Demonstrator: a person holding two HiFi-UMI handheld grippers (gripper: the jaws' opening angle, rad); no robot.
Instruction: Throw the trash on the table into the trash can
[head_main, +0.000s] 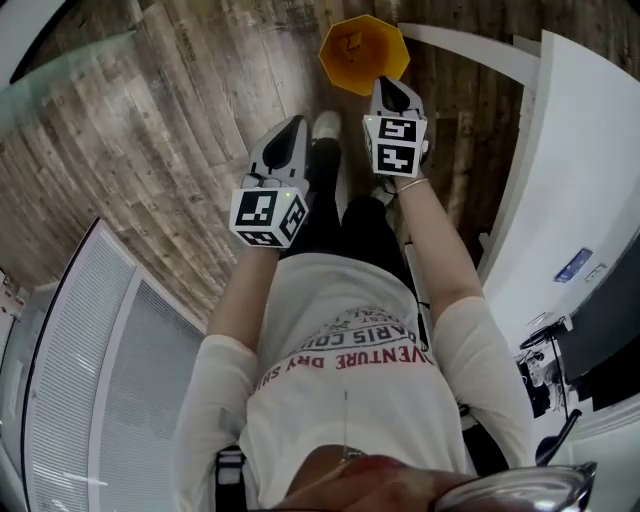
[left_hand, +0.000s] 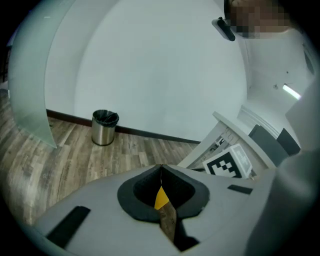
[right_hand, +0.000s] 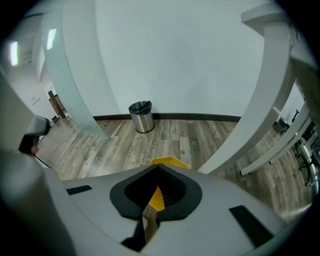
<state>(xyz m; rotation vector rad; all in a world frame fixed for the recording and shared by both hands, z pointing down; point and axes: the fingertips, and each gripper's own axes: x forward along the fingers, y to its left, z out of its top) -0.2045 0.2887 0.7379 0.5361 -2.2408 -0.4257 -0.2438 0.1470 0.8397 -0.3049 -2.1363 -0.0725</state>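
Note:
A yellow trash can stands open on the wooden floor ahead of the person's feet. My right gripper hangs just at its near rim, jaws shut with nothing between them. In the right gripper view the shut right gripper has the yellow trash can's rim showing just past its tips. My left gripper is lower left of the can, over the floor, also shut and empty. In the left gripper view the left gripper tips meet in a line. No trash shows in any view.
A white curved table runs along the right side. A small steel bin stands by the far white wall. A frosted glass panel rises at the left. The person's legs and shoes are between the grippers.

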